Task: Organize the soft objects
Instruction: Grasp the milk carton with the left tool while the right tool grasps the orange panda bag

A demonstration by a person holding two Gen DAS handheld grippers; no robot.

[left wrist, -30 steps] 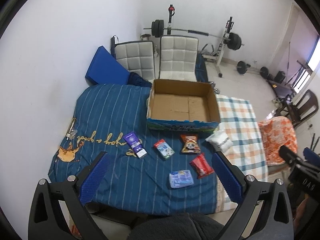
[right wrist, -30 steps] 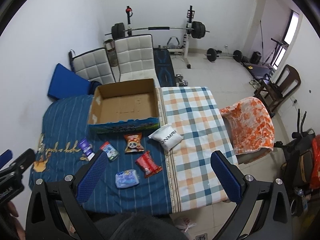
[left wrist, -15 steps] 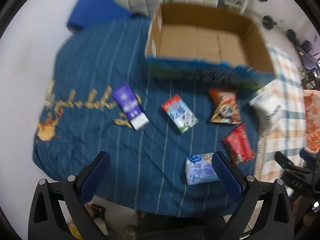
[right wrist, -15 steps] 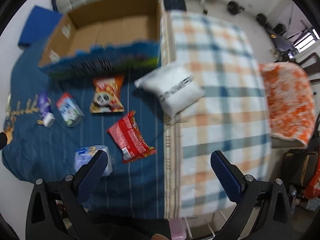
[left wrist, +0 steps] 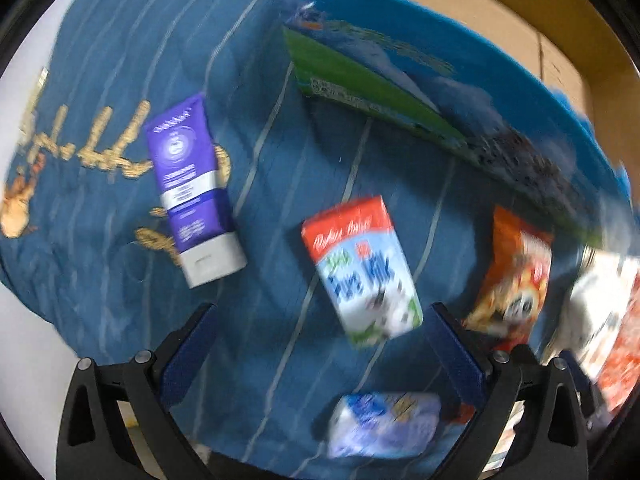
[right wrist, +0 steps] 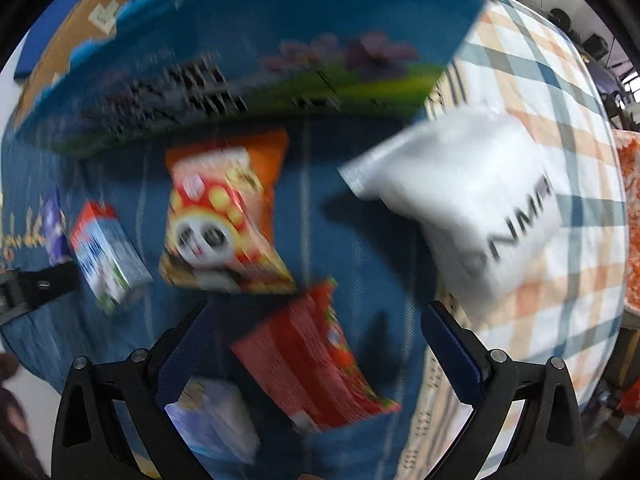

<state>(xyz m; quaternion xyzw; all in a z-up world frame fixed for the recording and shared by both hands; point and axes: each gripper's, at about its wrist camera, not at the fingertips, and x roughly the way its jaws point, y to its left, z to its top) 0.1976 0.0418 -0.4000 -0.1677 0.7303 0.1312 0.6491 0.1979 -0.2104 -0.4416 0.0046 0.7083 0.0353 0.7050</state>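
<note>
Both views are blurred by motion. My left gripper (left wrist: 320,344) is open and empty, just above the blue cloth (left wrist: 280,184), with a milk carton (left wrist: 362,270) between its fingers and slightly ahead. A purple tube (left wrist: 190,188) lies to the left, a pale blue tissue pack (left wrist: 384,424) below. My right gripper (right wrist: 316,344) is open and empty over a red snack packet (right wrist: 312,360). An orange panda snack bag (right wrist: 224,216) lies ahead of it and a white pouch (right wrist: 464,204) to the right. The open cardboard box (right wrist: 256,68) stands behind the items.
A checked orange and blue cloth (right wrist: 560,128) covers the right part of the surface. An orange patterned cloth (right wrist: 630,216) shows at the far right edge. The other gripper's black arm (right wrist: 36,284) shows at the left edge of the right wrist view.
Both grippers have dropped from high above the table to close over the items. The left one now frames the milk carton, the right one the red snack packet. Both jaws stayed open.
</note>
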